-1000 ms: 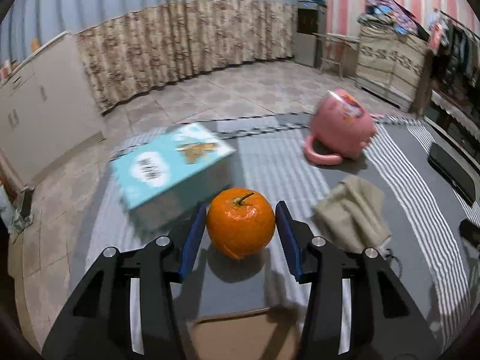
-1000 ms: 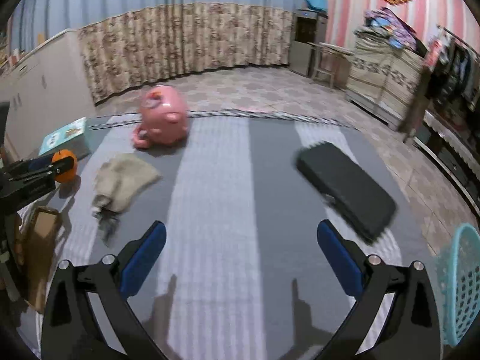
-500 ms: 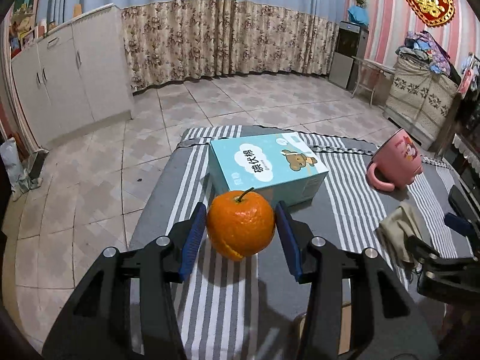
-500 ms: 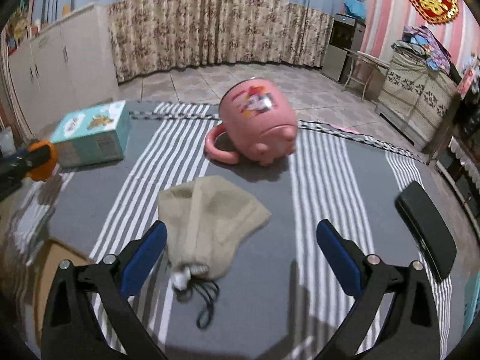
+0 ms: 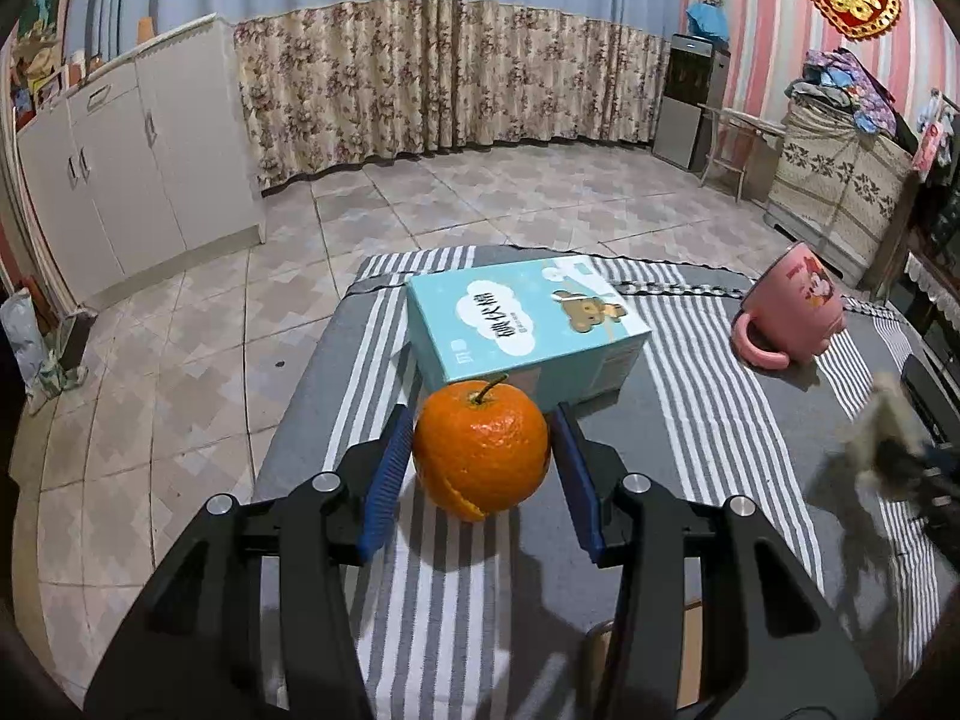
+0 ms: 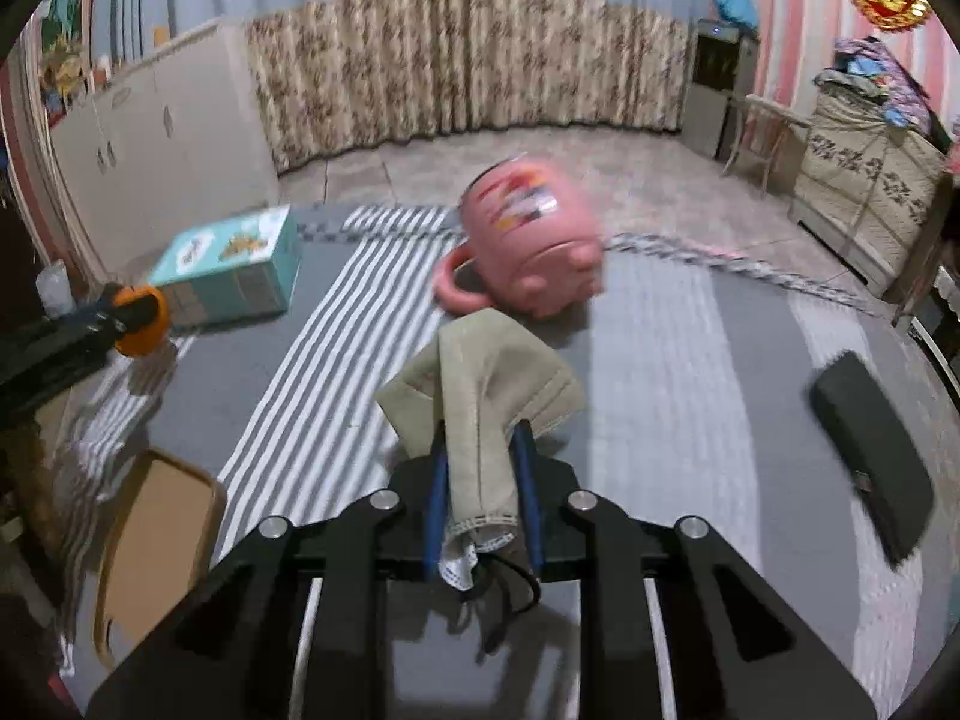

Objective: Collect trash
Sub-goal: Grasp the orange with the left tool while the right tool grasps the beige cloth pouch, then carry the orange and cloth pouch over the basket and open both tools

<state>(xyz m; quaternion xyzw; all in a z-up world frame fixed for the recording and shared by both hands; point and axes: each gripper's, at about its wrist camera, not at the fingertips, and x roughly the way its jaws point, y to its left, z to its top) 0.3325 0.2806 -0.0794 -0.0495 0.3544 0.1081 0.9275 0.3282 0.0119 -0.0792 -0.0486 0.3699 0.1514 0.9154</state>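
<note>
While the left gripper [image 5: 483, 462] keeps its blue pads pinched on the round orange mandarin [image 5: 482, 449], the right gripper [image 6: 483, 495] has gone from spread wide over bare cloth to closing on the beige fabric drawstring pouch [image 6: 483, 402]. The pouch now sits bunched between the narrow jaws, and in the left wrist view it shows as a blur off the surface. Reading: second trash item is captured, both hands loaded, so the next step is probably a drop-off.

Pouch is soft woven cloth, limp, with a stitched hem and dark cord hanging below the jaws; the cord could snag. Mandarin has dimpled peel, short stem, and a split near the bottom.

Also on the grey-and-white striped tablecloth [image 6: 360, 360]: teal cardboard box [image 5: 528, 330], tipped pink plastic mug [image 6: 528, 246], flat black case [image 6: 870, 468], open brown carton [image 6: 156, 534] at the left edge.
</note>
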